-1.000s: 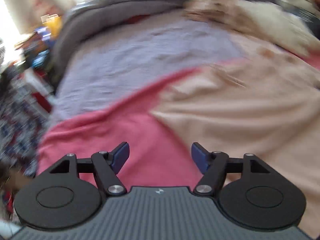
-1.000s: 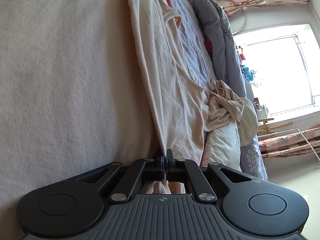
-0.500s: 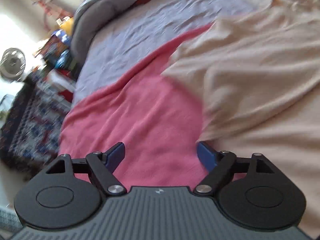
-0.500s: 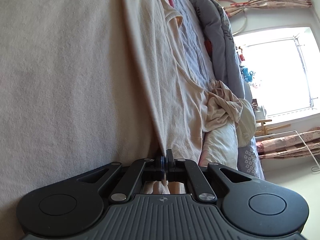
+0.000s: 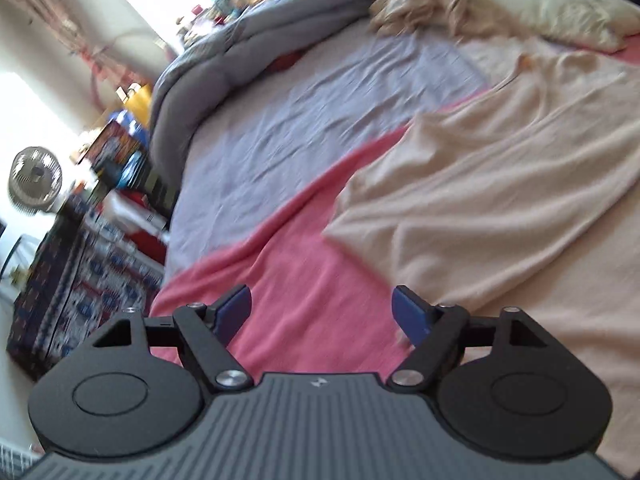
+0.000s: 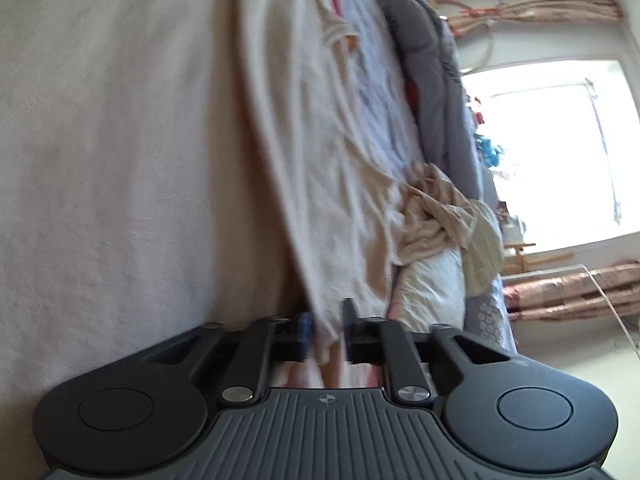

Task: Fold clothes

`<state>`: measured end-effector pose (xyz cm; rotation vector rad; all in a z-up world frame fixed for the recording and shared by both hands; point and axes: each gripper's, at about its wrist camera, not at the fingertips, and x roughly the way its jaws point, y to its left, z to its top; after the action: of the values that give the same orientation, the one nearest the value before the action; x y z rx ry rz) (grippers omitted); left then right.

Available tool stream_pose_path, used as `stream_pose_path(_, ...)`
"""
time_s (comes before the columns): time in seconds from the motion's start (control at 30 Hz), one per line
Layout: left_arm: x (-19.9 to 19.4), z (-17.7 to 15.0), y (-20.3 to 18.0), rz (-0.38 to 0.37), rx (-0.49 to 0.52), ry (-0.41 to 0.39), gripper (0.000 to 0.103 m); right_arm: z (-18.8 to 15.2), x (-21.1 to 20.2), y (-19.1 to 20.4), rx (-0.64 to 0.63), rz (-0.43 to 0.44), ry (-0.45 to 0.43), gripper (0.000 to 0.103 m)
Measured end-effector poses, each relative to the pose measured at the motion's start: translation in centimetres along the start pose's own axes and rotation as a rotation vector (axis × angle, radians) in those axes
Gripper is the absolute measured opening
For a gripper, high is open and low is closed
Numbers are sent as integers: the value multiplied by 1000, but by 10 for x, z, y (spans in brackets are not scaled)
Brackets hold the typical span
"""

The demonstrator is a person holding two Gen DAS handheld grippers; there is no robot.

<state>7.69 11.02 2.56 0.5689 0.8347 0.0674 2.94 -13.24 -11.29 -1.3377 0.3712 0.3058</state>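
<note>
Lying rumpled, beige garment (image 5: 500,184); left gripper (image 5: 322,312) wide over pink, right gripper (image 6: 326,332) just opening, hem between.

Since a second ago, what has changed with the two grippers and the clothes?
The right gripper has just been opening: it was clamped on the edge of the beige garment, and the cloth now hangs loose between its parted fingers. The left gripper swung its view across the bed, still open and empty above the pink cloth. The crumpled clothes by the pillow stayed put.
</note>
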Motion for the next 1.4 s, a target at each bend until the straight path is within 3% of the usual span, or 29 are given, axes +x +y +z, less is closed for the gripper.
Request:
stream_pose_path(0.03, 0, 6, -8, -12, 16, -16, 80, -2, -3, -8, 42, -20, 4, 69)
stream_pose_path(0.07, 1, 12, -17, -27, 30, -28, 80, -4, -8, -19, 101, -31, 11, 82)
stream_pose_path(0.1, 2, 18, -26, -46, 37, -38, 80, -8, -14, -29, 162, -14, 17, 101)
stream_pose_path(0.3, 4, 57, -80, -190, 55, -112, 80, -41, -54, -61, 462, 99, 122, 102)
stream_pose_path(0.4, 2, 77, -119, -260, 101, -159, 80, -61, -71, -61, 637, 117, 252, 97)
stream_pose_path(0.53, 6, 98, -167, -329, 147, -172, 80, -103, -80, -58, 856, 61, 498, 85)
stream_pose_path(0.67, 23, 102, -195, -356, 162, -109, 83, -157, -82, -61, 1150, -1, 696, 76)
stream_pose_path(0.73, 32, 106, -191, -399, 94, -44, 83, -177, -80, -48, 1383, 8, 729, 73)
stream_pose_path(0.77, 41, 111, -182, -450, 19, 13, 83, -182, -76, -42, 1492, 23, 730, 68)
stream_pose_path(0.8, 50, 115, -171, -507, -54, 69, 84, -187, -70, -38, 1590, 48, 737, 49)
stream_pose_path(0.83, 56, 115, -162, -547, -86, 99, 86, -195, -66, -37, 1664, 72, 758, 37)
stream_pose_path(0.87, 57, 116, -162, -557, -62, 96, 88, -196, -64, -39, 1702, 65, 770, 34)
stream_pose_path(0.9, 54, 115, -164, -548, -30, 82, 88, -195, -64, -44, 1718, 58, 767, 14)
stream_pose_path(0.93, 53, 114, -167, -539, -6, 71, 89, -195, -65, -50, 1732, 60, 761, 9)
stream_pose_path(1.07, 53, 113, -165, -538, -37, 74, 92, -200, -90, -100, 1799, -56, 681, 9)
stream_pose_path(1.2, 46, 110, -140, -579, -83, 87, 90, -173, -109, -179, 1744, -89, 452, 9)
stream_pose_path(1.27, 40, 98, -114, -566, -143, 71, 90, -147, -104, -216, 1740, 14, 285, 9)
stream_pose_path(1.4, 33, 61, -53, -510, -293, 91, 90, -75, -79, -238, 1728, 377, -5, 10)
